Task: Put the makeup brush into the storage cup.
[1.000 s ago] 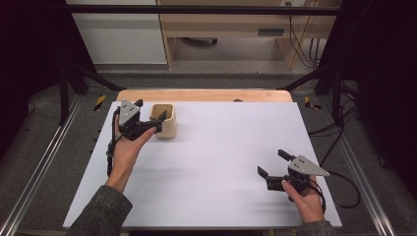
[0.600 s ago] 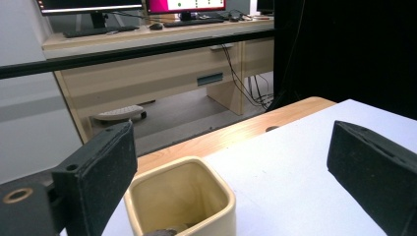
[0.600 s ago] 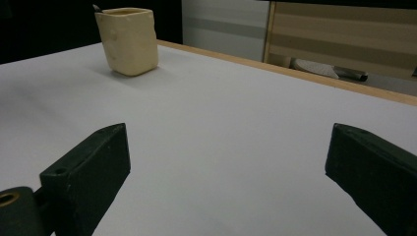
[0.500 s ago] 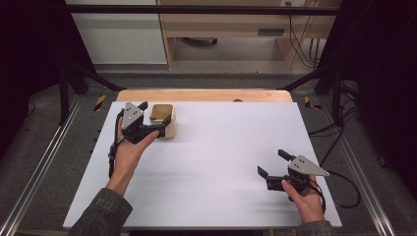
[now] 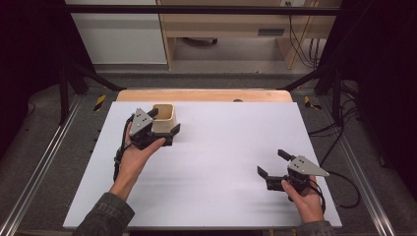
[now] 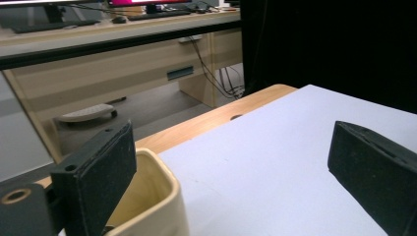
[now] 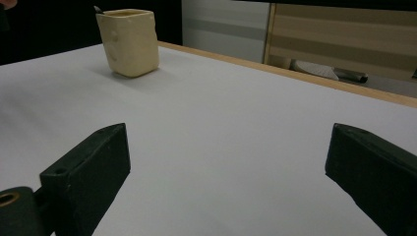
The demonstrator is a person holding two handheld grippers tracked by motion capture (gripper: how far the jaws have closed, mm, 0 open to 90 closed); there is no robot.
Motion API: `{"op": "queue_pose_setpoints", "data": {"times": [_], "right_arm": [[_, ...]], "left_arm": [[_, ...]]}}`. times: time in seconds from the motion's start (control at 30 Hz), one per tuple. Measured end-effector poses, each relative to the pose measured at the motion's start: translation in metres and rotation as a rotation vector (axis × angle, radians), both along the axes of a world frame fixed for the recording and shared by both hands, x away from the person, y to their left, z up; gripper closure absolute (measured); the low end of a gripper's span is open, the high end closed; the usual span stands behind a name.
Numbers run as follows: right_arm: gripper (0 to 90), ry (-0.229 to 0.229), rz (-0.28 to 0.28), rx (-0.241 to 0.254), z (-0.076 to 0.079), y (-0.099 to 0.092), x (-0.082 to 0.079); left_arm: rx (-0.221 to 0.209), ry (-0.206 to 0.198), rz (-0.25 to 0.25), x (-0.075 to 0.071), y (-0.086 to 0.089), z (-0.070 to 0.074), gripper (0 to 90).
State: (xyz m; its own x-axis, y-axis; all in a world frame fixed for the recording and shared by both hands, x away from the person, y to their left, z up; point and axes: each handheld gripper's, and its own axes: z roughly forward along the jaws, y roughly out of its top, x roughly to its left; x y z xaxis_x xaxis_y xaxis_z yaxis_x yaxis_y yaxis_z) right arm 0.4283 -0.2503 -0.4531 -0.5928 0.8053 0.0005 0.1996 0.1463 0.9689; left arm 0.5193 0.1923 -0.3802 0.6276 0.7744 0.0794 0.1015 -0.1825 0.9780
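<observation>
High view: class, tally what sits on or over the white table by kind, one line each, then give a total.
Cream cup: 1
Grippers: 2, the left gripper and the right gripper
Total: 3

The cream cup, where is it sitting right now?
In the high view the cream cup stands at the white table's far left, near the wooden edge, beside the open left gripper.

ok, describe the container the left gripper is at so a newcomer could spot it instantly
Start at the white table and go to its far left corner, by the wooden edge strip. The cream cup stands there upright and open-topped, the left gripper open around it. It is squarish with rounded corners, the sole item on the sheet.
</observation>
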Motion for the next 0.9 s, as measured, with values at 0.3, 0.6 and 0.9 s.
{"op": "queue_pose_setpoints", "data": {"times": [0.3,0.6,0.9], "right_arm": [[3.8,-0.012,0.002,-0.01,0.0,0.0,0.0],[3.8,-0.018,0.007,-0.017,0.0,0.0,0.0],[3.8,-0.023,0.004,-0.023,0.001,-0.001,0.0]], "left_arm": [[-0.001,0.0,-0.037,-0.009,0.001,-0.006,4.2],[0.0,0.005,-0.05,-0.017,0.007,-0.015,4.1],[-0.001,-0.006,-0.059,-0.028,0.014,-0.016,3.3]]}}
